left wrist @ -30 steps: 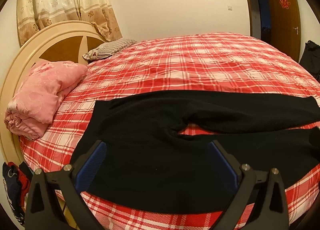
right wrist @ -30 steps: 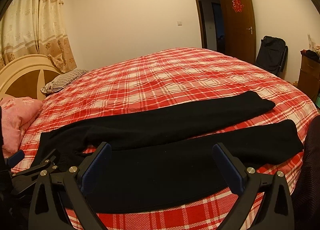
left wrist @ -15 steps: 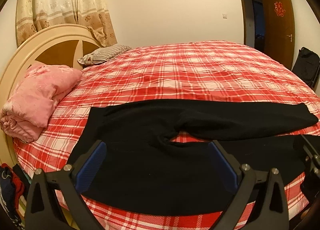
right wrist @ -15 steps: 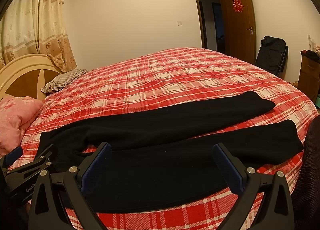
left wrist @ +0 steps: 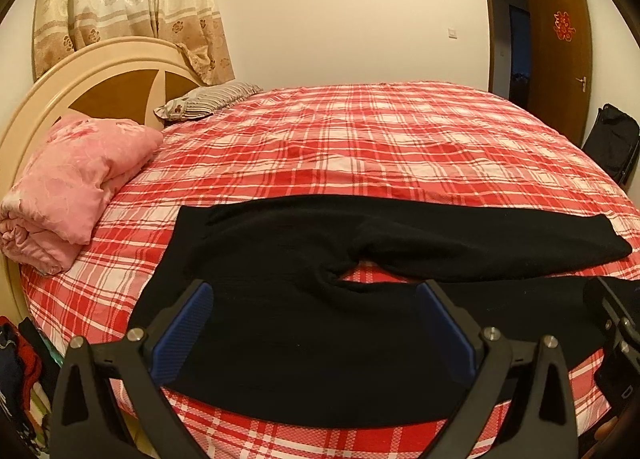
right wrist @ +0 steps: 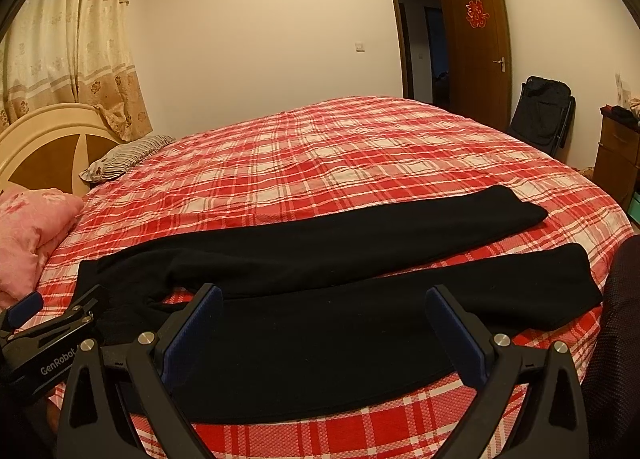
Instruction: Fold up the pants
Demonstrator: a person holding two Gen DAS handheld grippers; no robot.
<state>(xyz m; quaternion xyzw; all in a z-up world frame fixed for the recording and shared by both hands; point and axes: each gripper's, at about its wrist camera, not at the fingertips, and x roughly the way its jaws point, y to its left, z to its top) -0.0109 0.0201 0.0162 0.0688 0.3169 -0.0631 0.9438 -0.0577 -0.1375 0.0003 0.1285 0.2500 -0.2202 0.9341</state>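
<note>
Black pants point(left wrist: 288, 271) lie flat on the red plaid bed point(left wrist: 360, 139), waist at the left, two legs spread to the right with a gap of sheet between them. In the right wrist view the pants point(right wrist: 340, 255) show full length, both leg ends at the right. My left gripper point(left wrist: 312, 323) is open and empty, held above the seat of the pants near the bed's front edge. My right gripper point(right wrist: 320, 323) is open and empty over the near leg. The left gripper also shows in the right wrist view point(right wrist: 48, 323).
A folded pink quilt point(left wrist: 68, 195) lies at the headboard point(left wrist: 100, 75) on the left, with a striped pillow point(left wrist: 208, 99) behind. A brown door point(right wrist: 476, 43) stands open at the back right, a black bag point(right wrist: 540, 115) and a wooden cabinet point(right wrist: 616, 151) beside it.
The left gripper has pulled back and up a little, so more of the pants and bed shows. The right gripper has hardly moved. Both stay open.
</note>
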